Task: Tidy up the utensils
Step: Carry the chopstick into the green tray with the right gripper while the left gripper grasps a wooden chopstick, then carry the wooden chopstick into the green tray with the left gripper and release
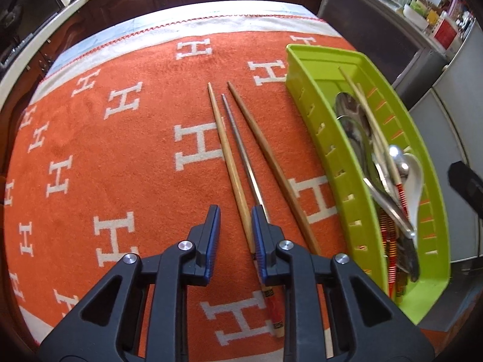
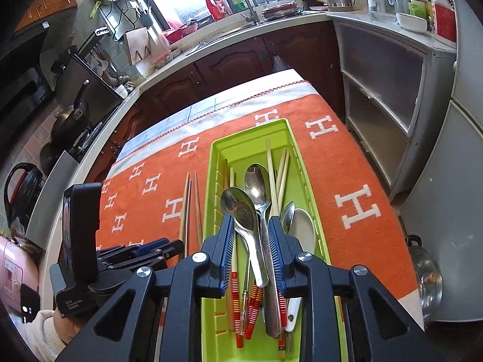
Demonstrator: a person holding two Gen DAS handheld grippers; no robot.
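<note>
Nearest the left wrist camera, the left hand-held gripper [image 1: 235, 235] is hovering over the orange cloth [image 1: 120, 157] on the tabletop, its jaws standing narrowly apart with the butt end of the pale wooden chopstick [image 1: 229, 157] passing between them; whether the pads are pressing on it cannot be told. The steel chopstick [image 1: 241, 150] is lying just beside it, running under the right-hand finger, and the darker wooden chopstick [image 1: 265, 157] is lying next toward 3 o'clock. All three long axes are running from 6 toward 12 o'clock, in line with the fingers, so the left hand is judged the nearer for a pickup.

In the right wrist view, the right hand-held gripper [image 2: 252, 241] is poised over the green tray [image 2: 217, 150], jaws parted, straddling the handles of two steel spoons [image 2: 256, 187] without gripping them. The loose chopsticks are lying at 10 o'clock from it, outside the tray's wall.
</note>
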